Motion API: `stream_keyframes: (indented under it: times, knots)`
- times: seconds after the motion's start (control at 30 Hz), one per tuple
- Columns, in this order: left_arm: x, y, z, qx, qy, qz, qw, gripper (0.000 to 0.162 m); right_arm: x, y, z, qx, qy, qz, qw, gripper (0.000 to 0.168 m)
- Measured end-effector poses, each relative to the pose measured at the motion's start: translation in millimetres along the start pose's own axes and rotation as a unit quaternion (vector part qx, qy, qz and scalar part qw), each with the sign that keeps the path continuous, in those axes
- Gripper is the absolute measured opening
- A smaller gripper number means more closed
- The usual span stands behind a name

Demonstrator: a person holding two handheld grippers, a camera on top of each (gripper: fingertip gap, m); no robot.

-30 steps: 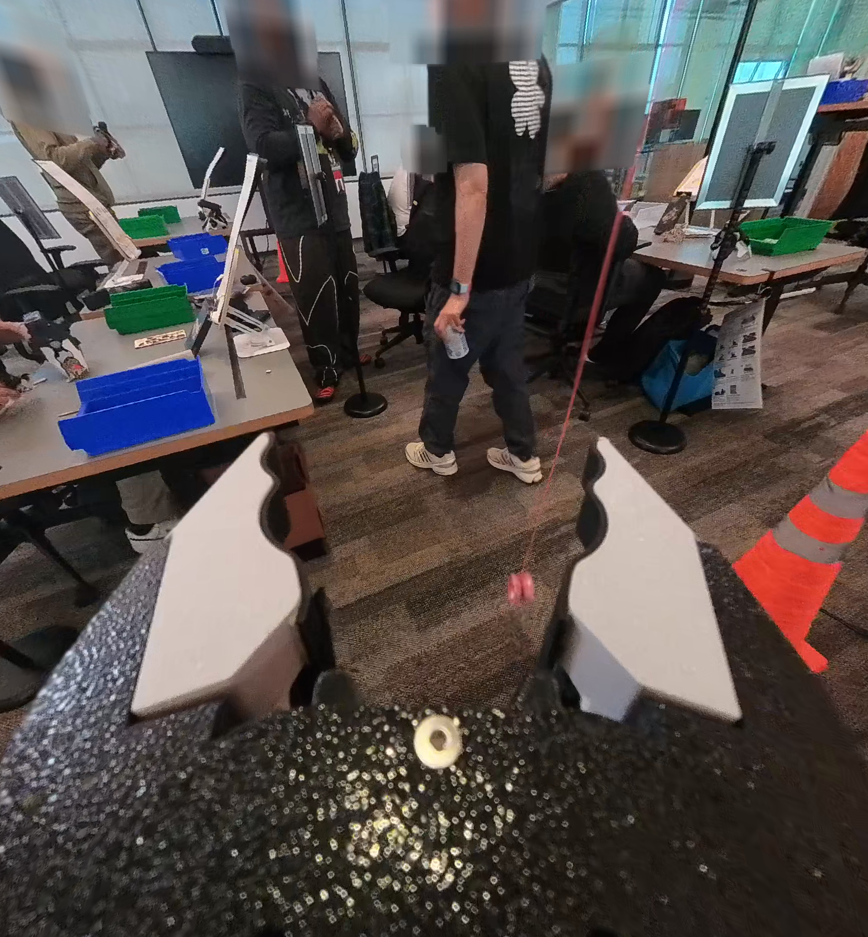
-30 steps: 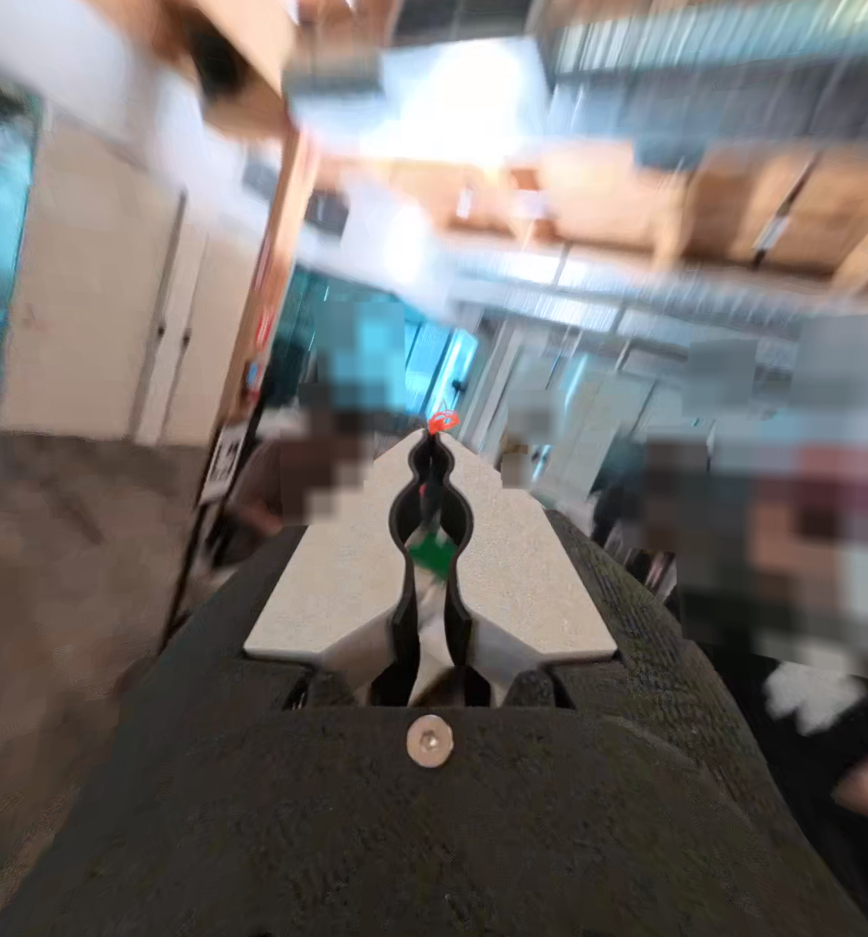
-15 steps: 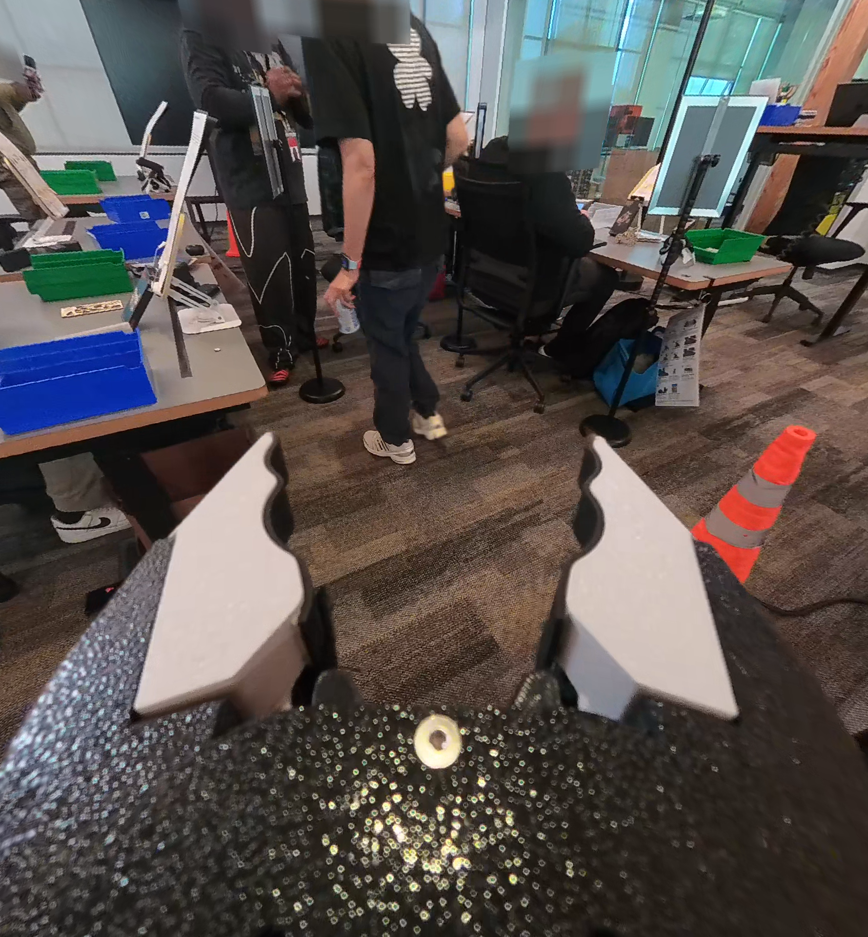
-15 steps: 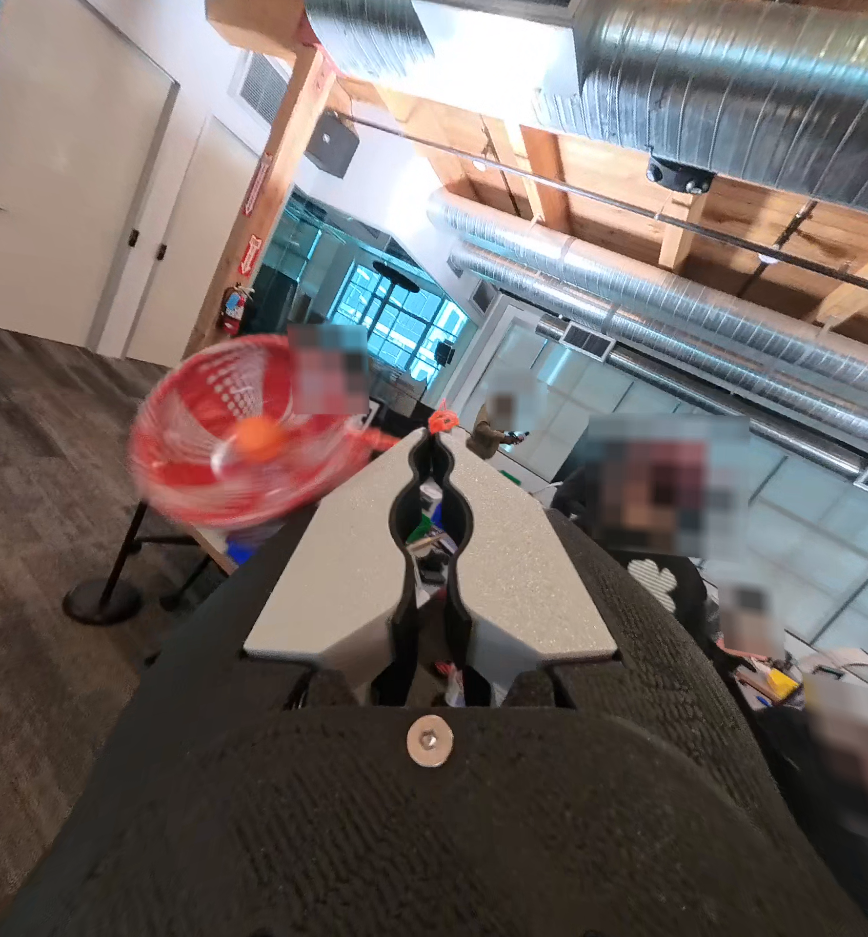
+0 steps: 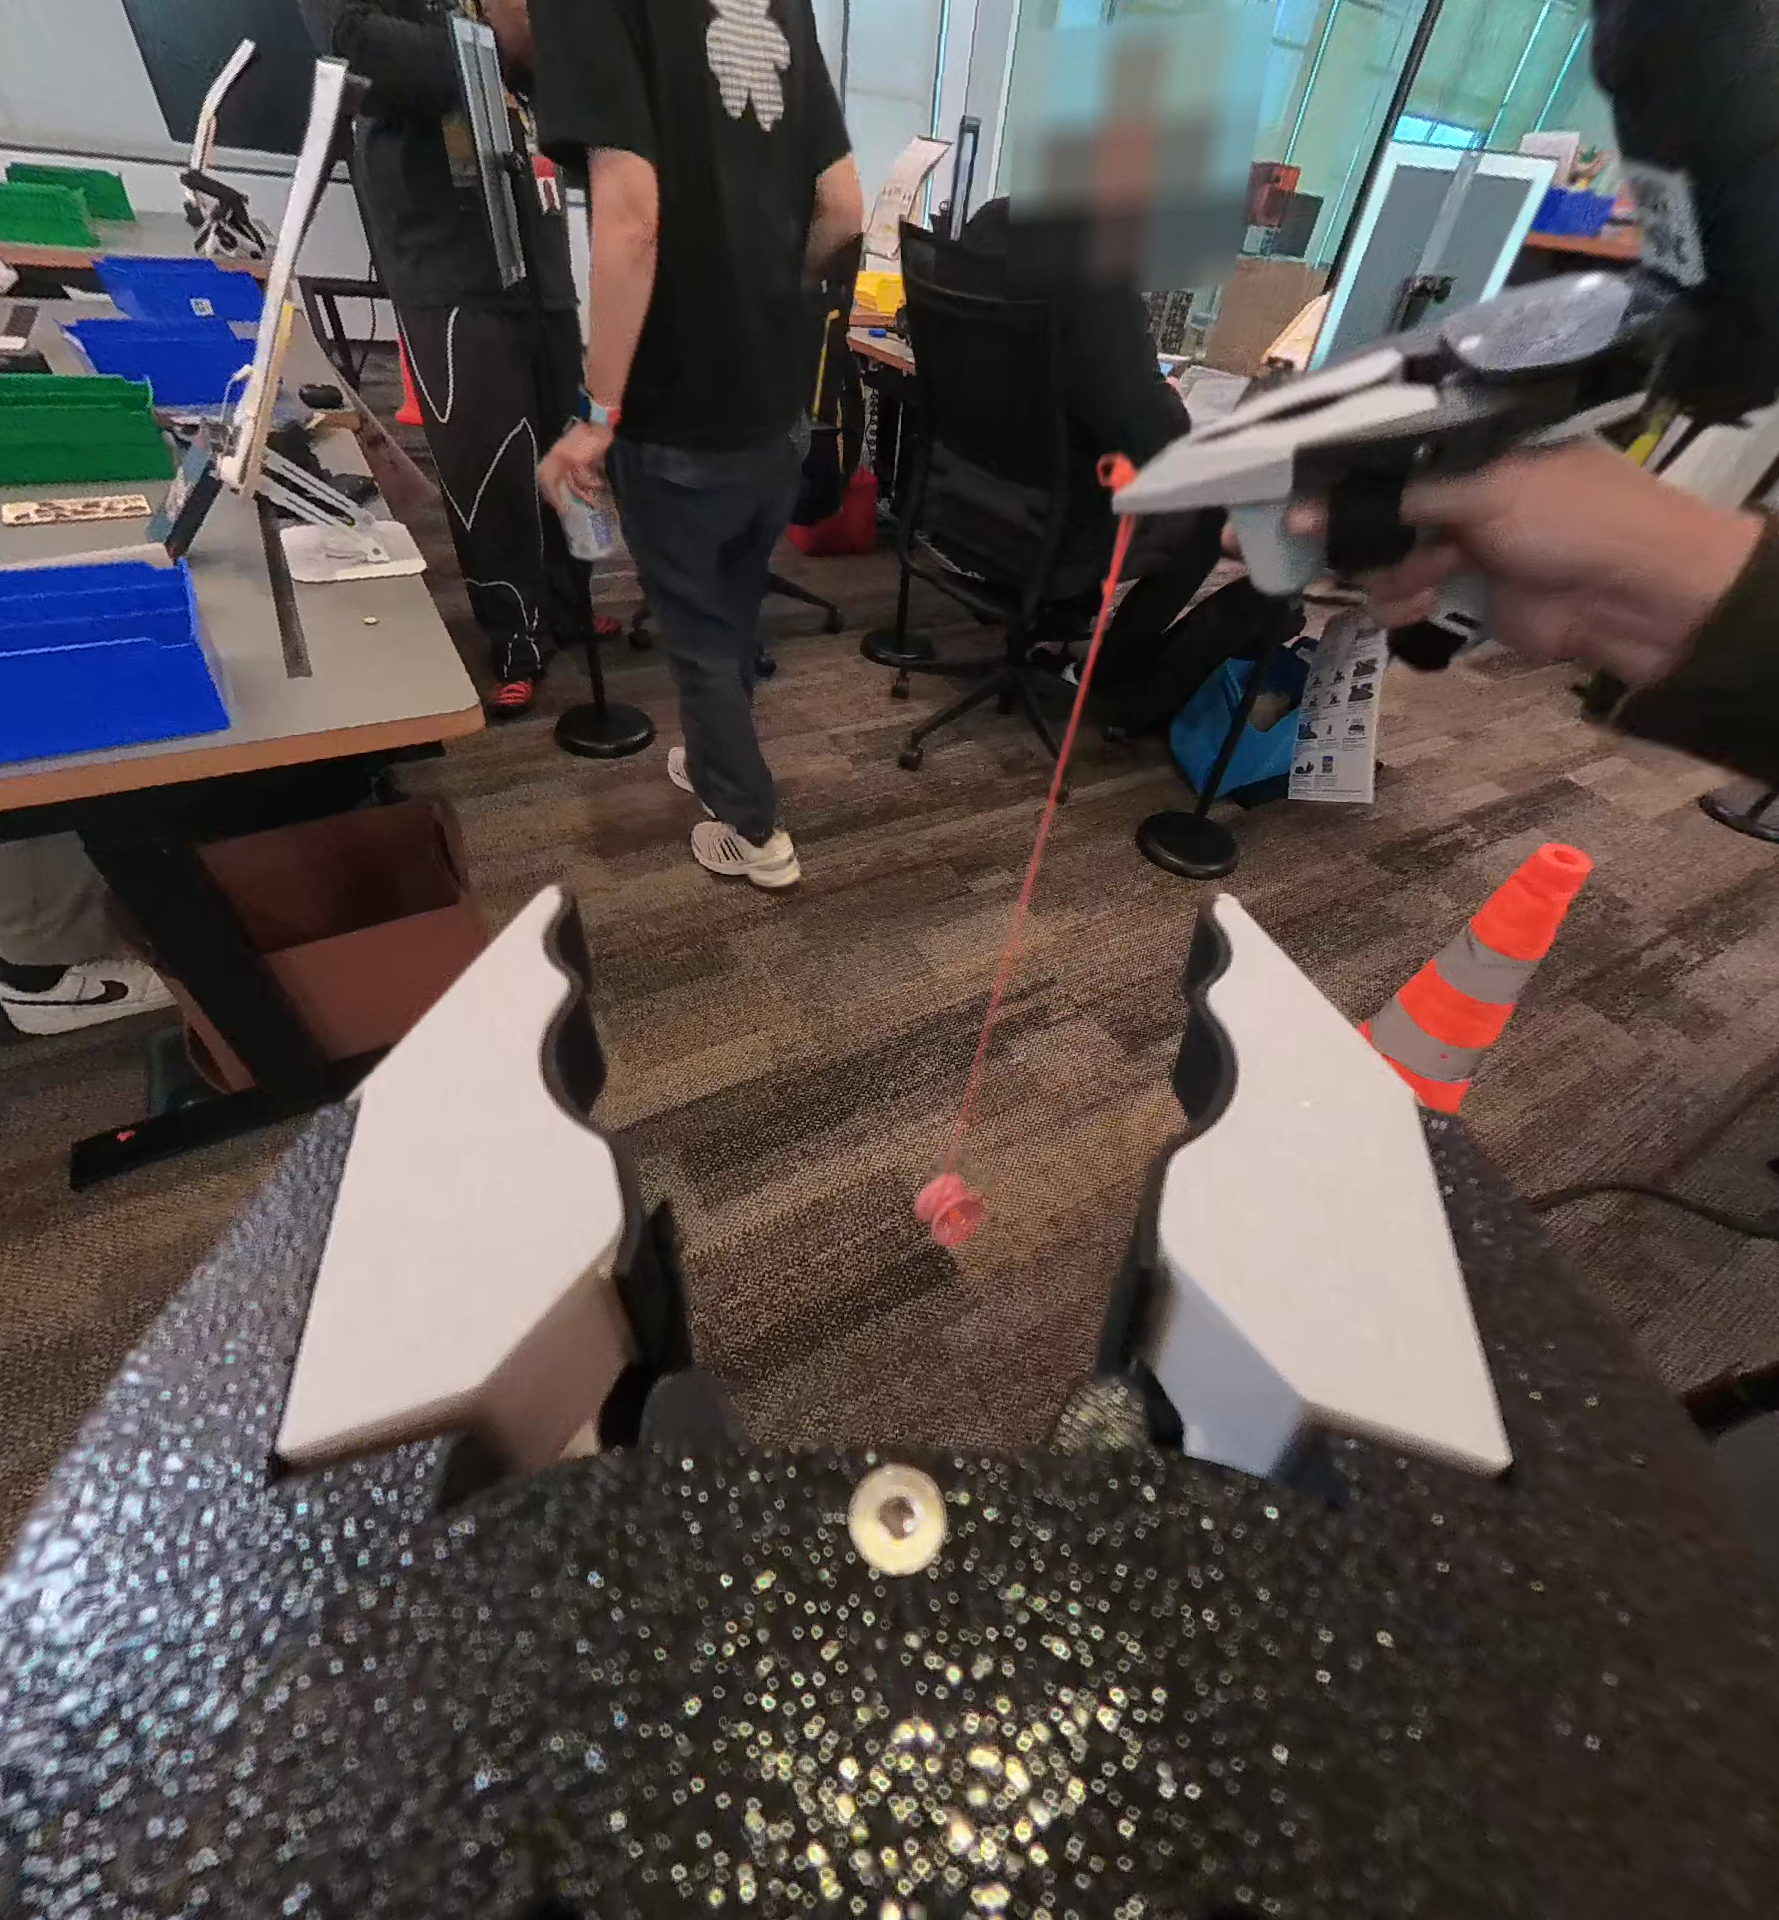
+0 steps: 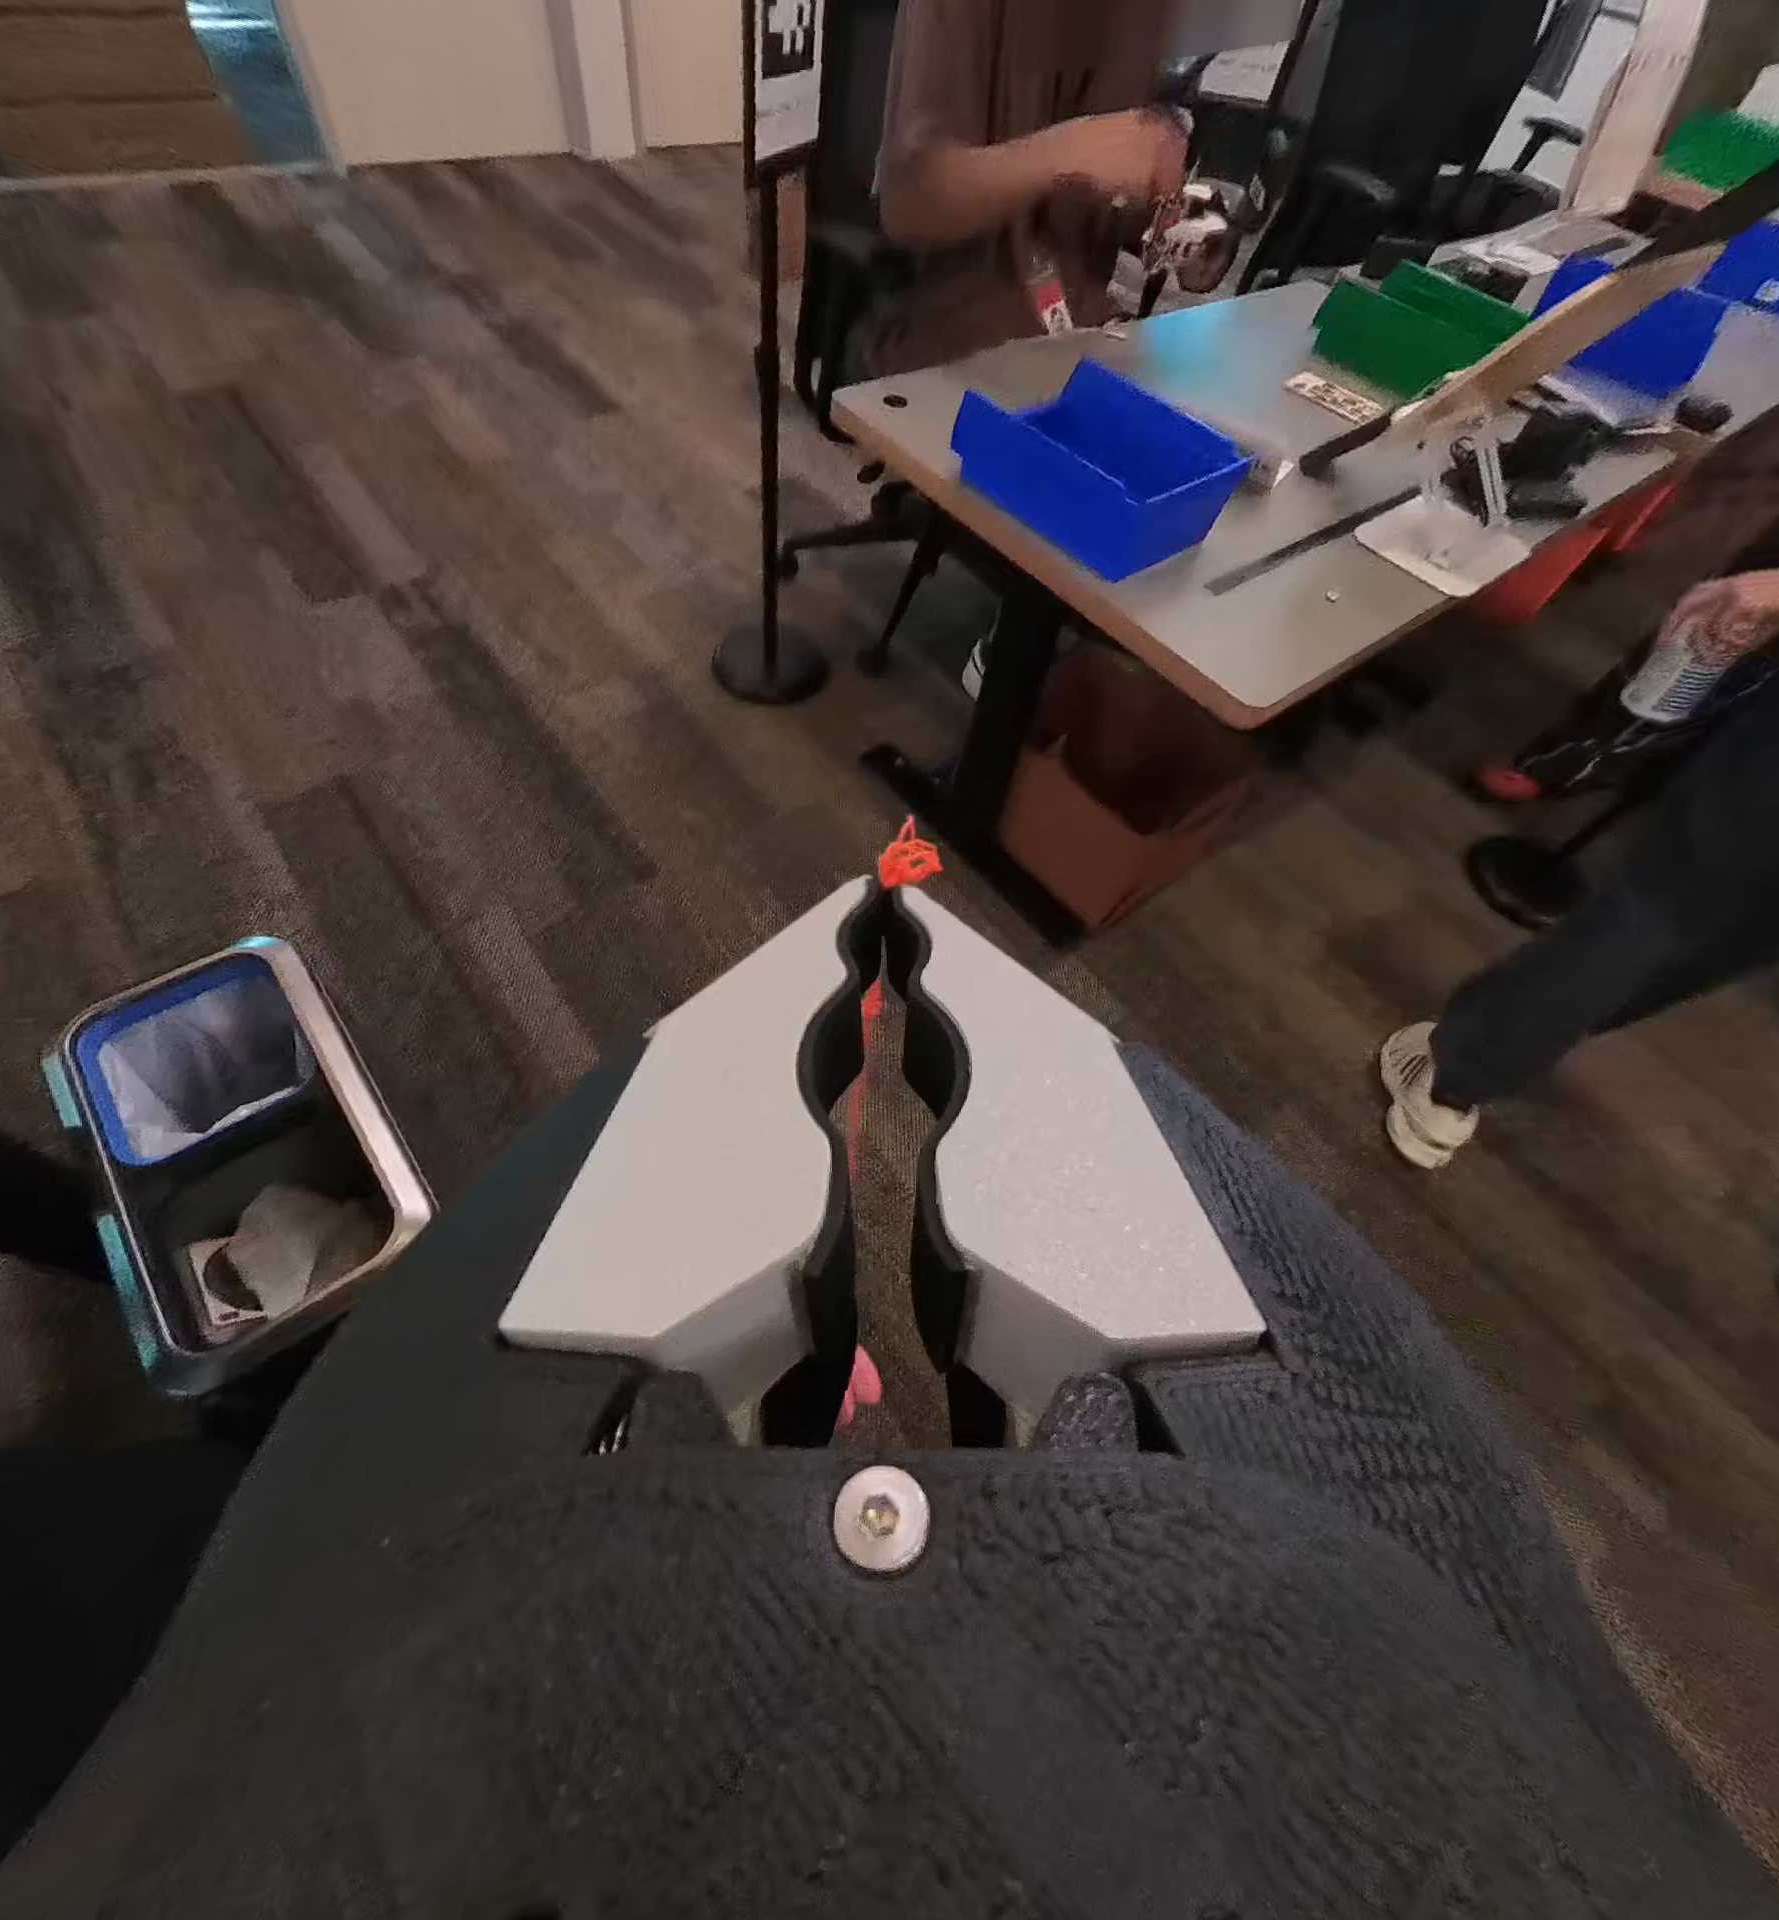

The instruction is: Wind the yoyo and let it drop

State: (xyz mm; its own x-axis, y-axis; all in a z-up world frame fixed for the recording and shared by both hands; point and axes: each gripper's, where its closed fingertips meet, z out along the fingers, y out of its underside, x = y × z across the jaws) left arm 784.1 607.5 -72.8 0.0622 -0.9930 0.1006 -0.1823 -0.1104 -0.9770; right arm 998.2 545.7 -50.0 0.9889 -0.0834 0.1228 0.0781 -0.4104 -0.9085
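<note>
A small pink-red yoyo (image 5: 949, 1211) hangs low above the carpet on a long red string (image 5: 1046, 821). The string runs up to my right gripper (image 5: 1124, 497), which is held high at the upper right of the left wrist view and is shut on the string's end. In the right wrist view the right gripper (image 6: 890, 888) pinches the string at its tips, with a red knot (image 6: 908, 857) sticking out in front and the yoyo (image 6: 861, 1387) showing far below through the gap. My left gripper (image 5: 880, 961) is open and empty, with the hanging yoyo between its fingers in the picture.
A grey table (image 5: 355, 665) with blue bins (image 5: 64, 665) and green bins stands at left. Several people stand or sit behind. An orange cone (image 5: 1477, 987) is on the carpet at right, stand bases (image 5: 1186, 844) are ahead, and a bin (image 6: 230, 1164) stands at the right view's left.
The yoyo came up near my right gripper half a second ago and has dropped back to the end of its string. My right gripper has tilted from pointing up to pointing down.
</note>
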Motion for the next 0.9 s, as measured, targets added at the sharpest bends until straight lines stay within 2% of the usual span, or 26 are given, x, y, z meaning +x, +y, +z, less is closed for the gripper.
stream_keyframes:
  times: [0.03, 0.1, 0.17, 0.23, 0.3, 0.33, 0.37, 0.4, 0.47, 0.53, 0.73, 0.9]
  knots:
    - [-1.5, 1.4, -0.4, -0.001, -0.001, -0.003, 1.0, 0.112, 4.6, -12.2, -0.5, 0.006, -0.001, -0.005, 1.0, 0.0]
    - [-3.4, 4.7, -0.8, -0.003, 0.001, -0.01, 1.0, 0.112, 20.0, -63.1, -12.0, 0.037, 0.013, -0.039, 0.998, 0.0]
    - [-1.6, 7.7, 1.2, -0.007, 0.006, -0.017, 1.0, 0.112, 40.4, -139.9, -43.5, 0.092, 0.047, -0.089, 0.991, 0.0]
    - [0.5, 11.1, 4.4, -0.01, 0.013, -0.02, 1.0, 0.112, 53.5, -228.6, -95.9, 0.172, 0.092, -0.127, 0.973, 0.0]
    - [2.3, 14.9, 7.6, -0.017, 0.016, -0.018, 1.0, 0.112, 49.0, -314.1, -178.0, 0.309, 0.155, -0.166, 0.924, 0.0]
    - [2.5, 15.9, 7.7, -0.02, 0.015, -0.017, 1.0, 0.112, 40.1, -342.5, -217.8, 0.363, 0.181, -0.186, 0.895, 0.0]
    - [3.2, 16.3, 7.7, -0.022, 0.015, -0.018, 0.999, 0.112, 29.9, -360.4, -248.2, 0.402, 0.197, -0.203, 0.871, 0.0]
    - [3.5, 17.4, 7.0, -0.021, 0.016, -0.021, 0.999, 0.112, 21.3, -369.1, -264.1, 0.416, 0.201, -0.215, 0.86, 0.0]
    - [3.2, 19.6, 4.0, -0.021, 0.021, -0.028, 0.999, 0.112, 12.8, -370.1, -262.4, 0.406, 0.192, -0.227, 0.864, 0.0]
    - [0.4, 20.0, 3.0, -0.024, 0.021, -0.031, 0.999, 0.112, 14.8, -355.2, -238.1, 0.364, 0.188, -0.234, 0.882, 0.0]
    - [0.3, 22.0, 3.1, -0.032, 0.033, -0.043, 0.998, 0.111, 30.3, -279.0, -147.5, 0.243, 0.167, -0.212, 0.932, 0.0]
    - [3.5, 28.4, 7.3, -0.044, 0.041, -0.047, 0.997, 0.112, 32.0, -216.9, -101.9, 0.191, 0.148, -0.172, 0.955, 0.0]
